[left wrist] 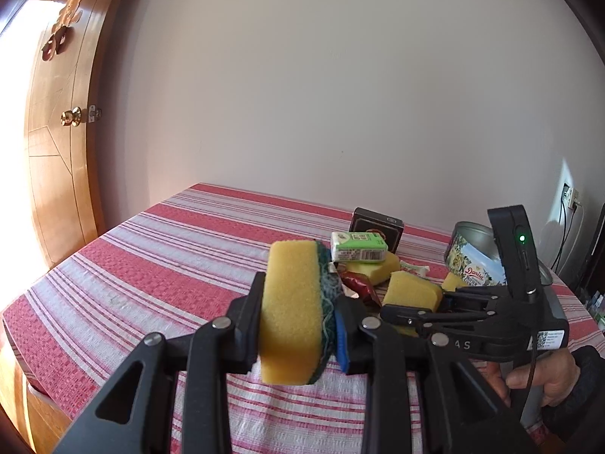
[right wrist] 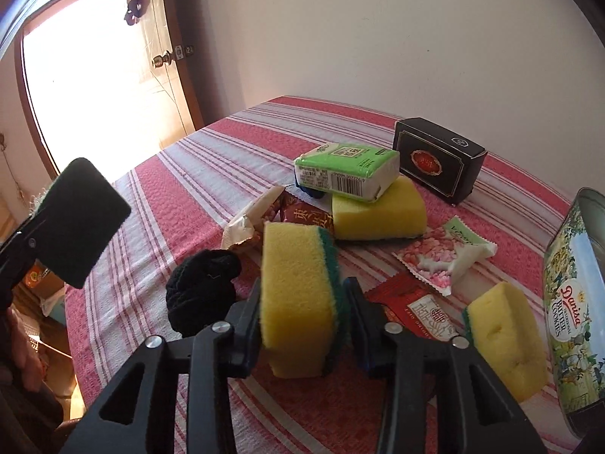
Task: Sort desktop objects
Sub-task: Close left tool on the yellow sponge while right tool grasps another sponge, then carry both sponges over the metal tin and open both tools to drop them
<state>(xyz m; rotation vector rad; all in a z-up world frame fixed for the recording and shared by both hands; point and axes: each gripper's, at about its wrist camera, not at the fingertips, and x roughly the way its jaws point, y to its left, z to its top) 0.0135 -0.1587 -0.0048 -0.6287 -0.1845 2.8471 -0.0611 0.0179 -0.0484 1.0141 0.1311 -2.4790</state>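
My left gripper (left wrist: 298, 317) is shut on a yellow sponge with a green scrub side (left wrist: 293, 310), held upright above the striped tablecloth (left wrist: 151, 265). The same held sponge shows at the left of the right wrist view (right wrist: 81, 219), green side facing. My right gripper (right wrist: 302, 314) is shut on a second yellow and green sponge (right wrist: 297, 302), low over the cloth. The right gripper's body shows in the left wrist view (left wrist: 472, 314). Two more yellow sponges (right wrist: 378, 208) (right wrist: 503, 336) lie on the cloth. A green tissue pack (right wrist: 348, 170) rests on the far sponge.
A black box (right wrist: 438, 159) stands at the back. A Danisa cookie tin (right wrist: 574, 310) stands at the right. Snack packets (right wrist: 446, 257) (right wrist: 416, 310) (right wrist: 249, 223) and a black bundle (right wrist: 204, 291) lie around the sponges. A wooden door (left wrist: 60, 132) is at left.
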